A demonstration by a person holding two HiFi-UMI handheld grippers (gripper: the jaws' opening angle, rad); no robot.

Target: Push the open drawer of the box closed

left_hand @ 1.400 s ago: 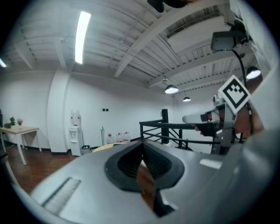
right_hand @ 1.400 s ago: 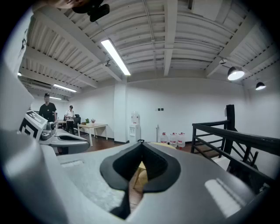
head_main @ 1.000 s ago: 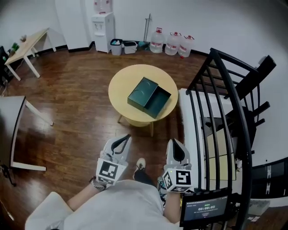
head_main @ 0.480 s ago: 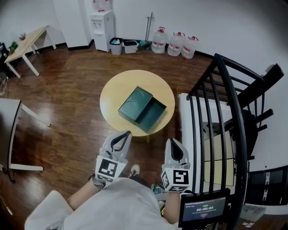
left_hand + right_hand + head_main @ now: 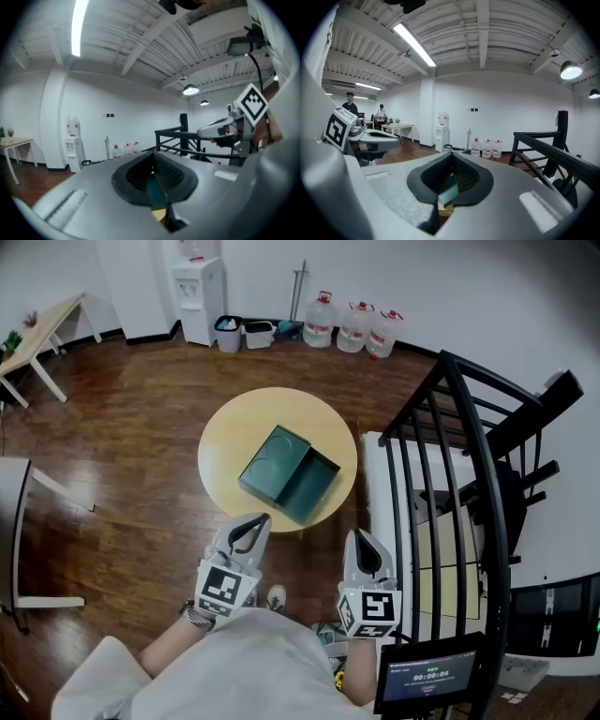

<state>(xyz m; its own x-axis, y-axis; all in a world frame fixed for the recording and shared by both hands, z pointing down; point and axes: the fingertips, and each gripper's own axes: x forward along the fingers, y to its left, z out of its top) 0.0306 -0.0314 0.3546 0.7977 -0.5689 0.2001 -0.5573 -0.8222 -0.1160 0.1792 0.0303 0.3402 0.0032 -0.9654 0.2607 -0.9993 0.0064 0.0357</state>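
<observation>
Round yellow table on dark wood floor, green box with open drawer on it, water bottles at far wall, black railing on right, left gripper and right gripper both pressed together, holding nothing

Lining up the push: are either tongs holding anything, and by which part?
Nothing is held: the left tongs and right tongs are both shut and empty, short of the green box on the round table.
</observation>
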